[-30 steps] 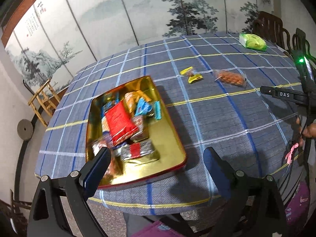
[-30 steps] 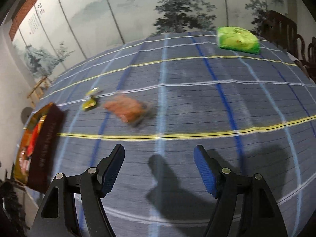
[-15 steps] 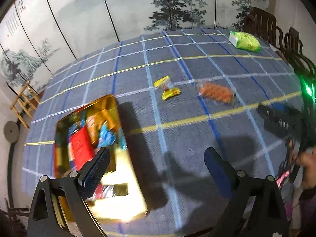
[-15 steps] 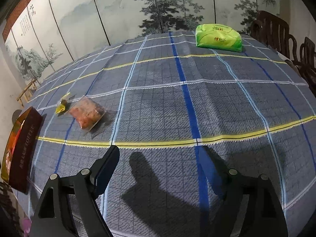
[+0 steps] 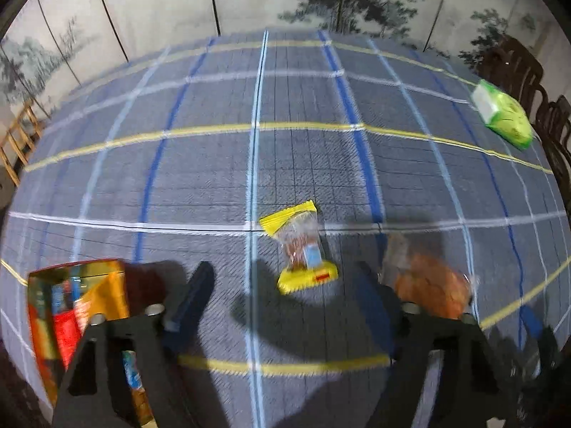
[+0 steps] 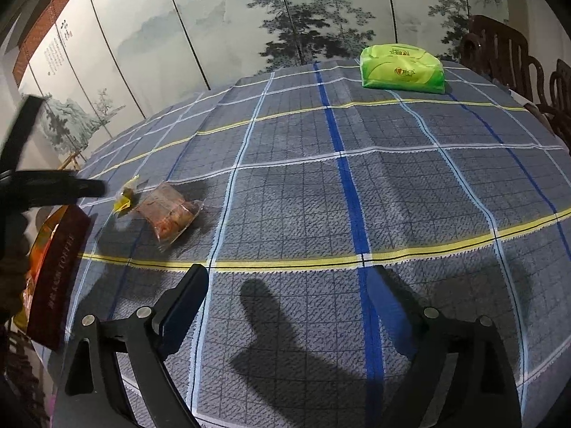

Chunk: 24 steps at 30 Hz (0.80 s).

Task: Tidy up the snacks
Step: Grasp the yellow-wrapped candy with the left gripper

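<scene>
A yellow-ended clear snack packet (image 5: pixel 301 248) lies on the checked tablecloth just ahead of my open, empty left gripper (image 5: pixel 285 278). A clear bag of orange snacks (image 5: pixel 428 281) lies to its right, beside the right finger. A gold tin (image 5: pixel 78 285) with several snacks sits at the lower left. In the right wrist view the same two packets, the yellow one (image 6: pixel 125 198) and the orange one (image 6: pixel 169 214), lie at the left, far from my open, empty right gripper (image 6: pixel 289 292). The tin's dark red side (image 6: pixel 57 281) shows at the left edge.
A green tissue pack (image 6: pixel 403 69) (image 5: pixel 503 117) lies at the far right of the table. Dark wooden chairs (image 6: pixel 506 50) stand behind it. The left gripper's body (image 6: pixel 46 187) reaches in at the right wrist view's left edge. A painted screen backs the table.
My left gripper has swung right from over the tin to just before the yellow packet. My right gripper has drifted right; the packets have slid to its left.
</scene>
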Motion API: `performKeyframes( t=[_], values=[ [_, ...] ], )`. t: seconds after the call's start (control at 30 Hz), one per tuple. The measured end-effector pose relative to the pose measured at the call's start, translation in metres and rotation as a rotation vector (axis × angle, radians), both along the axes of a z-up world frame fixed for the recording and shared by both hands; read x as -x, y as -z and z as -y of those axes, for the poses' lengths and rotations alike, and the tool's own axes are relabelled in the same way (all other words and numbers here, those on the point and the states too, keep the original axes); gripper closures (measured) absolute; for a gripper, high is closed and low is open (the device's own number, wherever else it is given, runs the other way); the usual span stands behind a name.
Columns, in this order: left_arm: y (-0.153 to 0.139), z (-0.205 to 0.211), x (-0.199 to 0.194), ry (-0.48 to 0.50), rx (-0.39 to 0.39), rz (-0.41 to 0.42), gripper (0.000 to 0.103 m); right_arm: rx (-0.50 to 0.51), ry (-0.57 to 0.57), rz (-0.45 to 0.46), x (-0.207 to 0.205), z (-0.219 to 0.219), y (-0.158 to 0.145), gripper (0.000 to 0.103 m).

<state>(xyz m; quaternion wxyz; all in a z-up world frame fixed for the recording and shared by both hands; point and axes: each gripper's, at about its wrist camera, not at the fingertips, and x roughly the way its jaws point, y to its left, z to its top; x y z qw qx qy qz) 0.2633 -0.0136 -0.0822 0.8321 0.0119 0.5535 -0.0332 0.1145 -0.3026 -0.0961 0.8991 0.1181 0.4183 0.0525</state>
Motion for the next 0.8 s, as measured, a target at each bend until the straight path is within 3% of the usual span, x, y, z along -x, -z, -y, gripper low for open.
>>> performKeyframes(
  t=[0.2,0.27,0.4,0.43,0.47,0.5,0.57,0.7,0.8],
  values=[
    [0.022,-0.008,-0.024,-0.060,0.027,-0.058,0.037,-0.015,-0.026,0.005,0.000,-0.001,0.000,0.011],
    [0.026,-0.007,-0.029,-0.067,0.027,-0.066,0.045,-0.019,-0.029,0.006,0.000,-0.002,0.000,0.011],
    [0.027,0.002,-0.032,-0.052,-0.011,-0.031,0.047,-0.025,-0.035,0.008,0.000,-0.002,0.000,0.011],
    [0.027,0.004,-0.032,-0.045,-0.011,-0.023,0.056,-0.026,-0.036,0.008,0.000,-0.002,0.001,0.011],
    [0.025,0.007,-0.031,-0.033,-0.015,-0.014,0.079,-0.027,-0.036,0.008,0.000,-0.002,0.000,0.011],
    [0.023,0.011,-0.029,-0.022,-0.045,-0.017,0.079,-0.026,-0.035,0.008,0.000,-0.002,0.001,0.011],
    [0.020,0.018,-0.017,-0.010,-0.070,-0.016,0.082,-0.026,-0.035,0.008,0.000,-0.002,0.001,0.011],
    [0.002,0.026,0.026,0.047,0.043,0.013,0.082,-0.028,-0.036,0.008,0.000,-0.002,0.001,0.011],
    [-0.018,0.032,0.066,0.095,0.086,0.055,0.082,-0.026,-0.035,0.008,0.000,-0.002,0.000,0.011]
  ],
)
